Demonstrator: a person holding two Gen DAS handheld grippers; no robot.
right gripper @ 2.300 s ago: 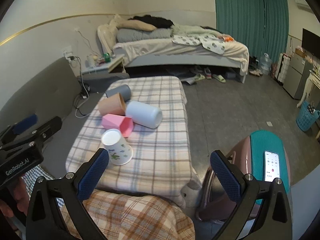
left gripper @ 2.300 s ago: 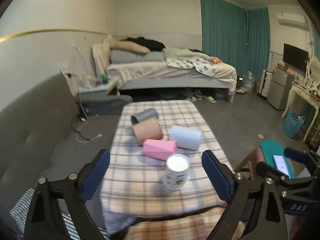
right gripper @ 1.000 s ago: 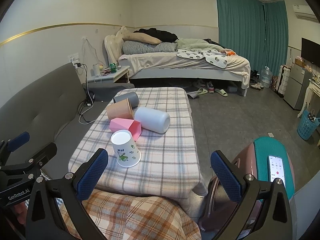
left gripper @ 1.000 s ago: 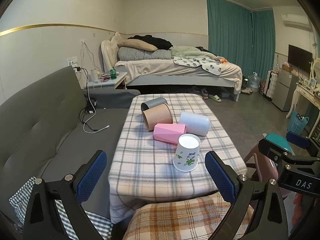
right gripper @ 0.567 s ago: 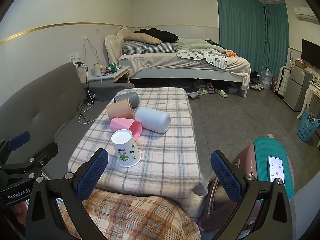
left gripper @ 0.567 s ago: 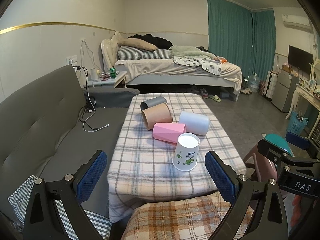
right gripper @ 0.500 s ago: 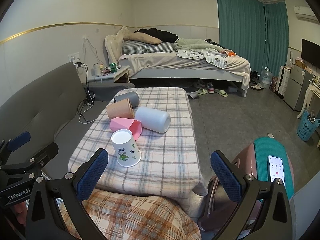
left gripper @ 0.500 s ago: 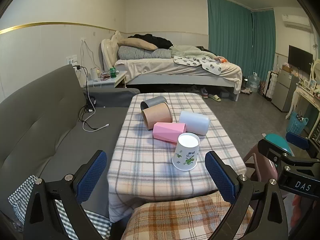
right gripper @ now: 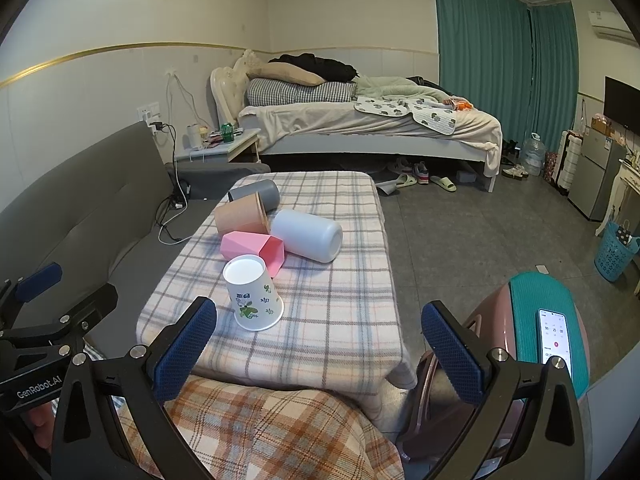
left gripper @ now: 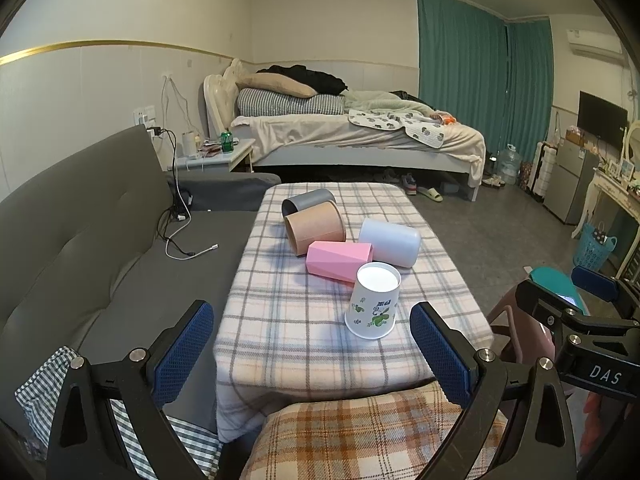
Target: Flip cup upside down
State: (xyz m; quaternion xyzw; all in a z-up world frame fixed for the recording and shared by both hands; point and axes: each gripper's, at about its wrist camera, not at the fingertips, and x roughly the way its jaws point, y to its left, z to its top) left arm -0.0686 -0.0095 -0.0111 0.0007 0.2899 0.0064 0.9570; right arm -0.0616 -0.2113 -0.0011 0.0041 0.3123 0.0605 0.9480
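Observation:
A white paper cup with green prints stands upside down, base up, near the front of the plaid-covered table; it also shows in the right wrist view. My left gripper is open and empty, held back from the table's near edge. My right gripper is open and empty, also short of the table, with the cup ahead of its left finger. Each gripper shows at the edge of the other's view.
Behind the paper cup lie a pink cup, a pale blue cup, a tan cup and a grey cup, all on their sides. A grey sofa is left. A stool with a phone is right.
Both cameras rose and leveled from a steeper downward view 2.3 s ago. Over the last second almost nothing moved; the cup stands upside down throughout.

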